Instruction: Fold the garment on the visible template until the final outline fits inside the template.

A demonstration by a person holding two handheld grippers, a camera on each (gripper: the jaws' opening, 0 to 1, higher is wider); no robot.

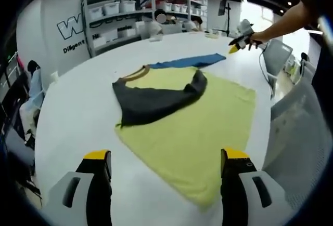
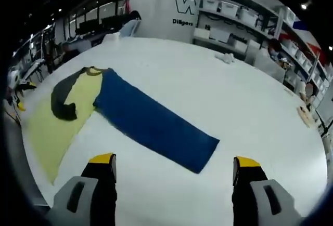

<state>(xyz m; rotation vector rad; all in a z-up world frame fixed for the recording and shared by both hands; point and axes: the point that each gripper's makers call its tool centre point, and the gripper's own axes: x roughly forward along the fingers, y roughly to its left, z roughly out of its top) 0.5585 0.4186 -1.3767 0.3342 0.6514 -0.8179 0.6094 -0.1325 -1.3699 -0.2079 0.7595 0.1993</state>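
The landmark is a large white round table [image 1: 78,106], seen in both gripper views. On it lies a yellow-green cloth garment [image 1: 203,127] with dark grey sleeves, spread flat. One dark grey sleeve [image 1: 156,101] is folded inward across the garment's chest, its cuff end resting on the yellow body. The collar, trimmed in tan, sits at the garment's far end in the left gripper view. A long blue rectangular template sheet [image 2: 151,122] lies flat on the table directly alongside the garment, touching or overlapping its edge near the collar; most of the garment lies off the template.

The left gripper [image 1: 165,166] hangs above the table at the garment's near hem, jaws spread wide with nothing between them. The right gripper [image 2: 174,171] hovers over bare table just beyond the template's short end, jaws likewise parted and empty; in the left gripper view it appears at the table's far side, held in a person's hand.

Grey shelving with white storage bins [image 1: 114,8] stands beyond the table.
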